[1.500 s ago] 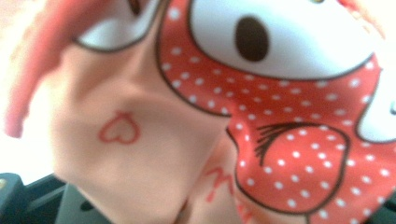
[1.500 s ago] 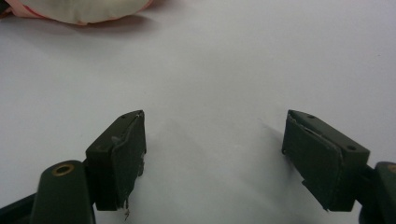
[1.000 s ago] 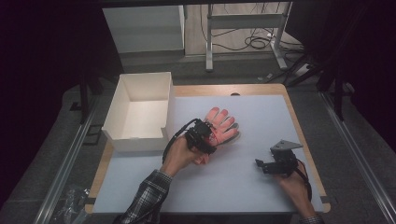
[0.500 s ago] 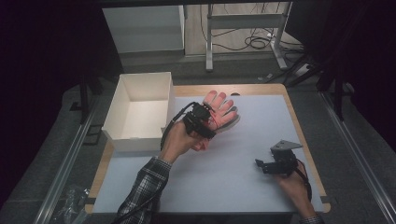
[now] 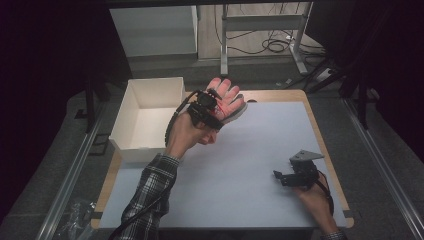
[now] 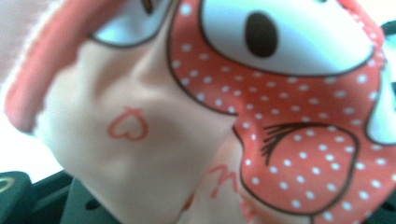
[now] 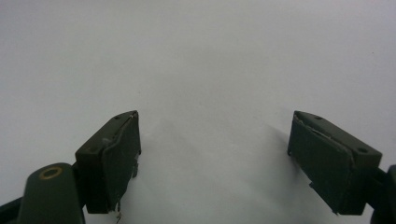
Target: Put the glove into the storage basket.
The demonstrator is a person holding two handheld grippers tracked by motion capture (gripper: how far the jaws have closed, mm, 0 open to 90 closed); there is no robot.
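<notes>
Item: pink-and-white fabric glove with red polka-dot cartoon print (image 5: 227,100), lifted above the far edge of the pale grey table mat (image 5: 240,170), just right of the open white cardboard box (image 5: 145,117), likely its destination. Left gripper (image 5: 212,107): pinched on the glove, the fabric bunched close to its camera. Right gripper (image 5: 287,178): jaws spread, empty, resting at near right, apparently idle.

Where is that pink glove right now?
In the high view, the pink glove is held up by the left gripper near the table's far edge, just right of the white box.
</notes>
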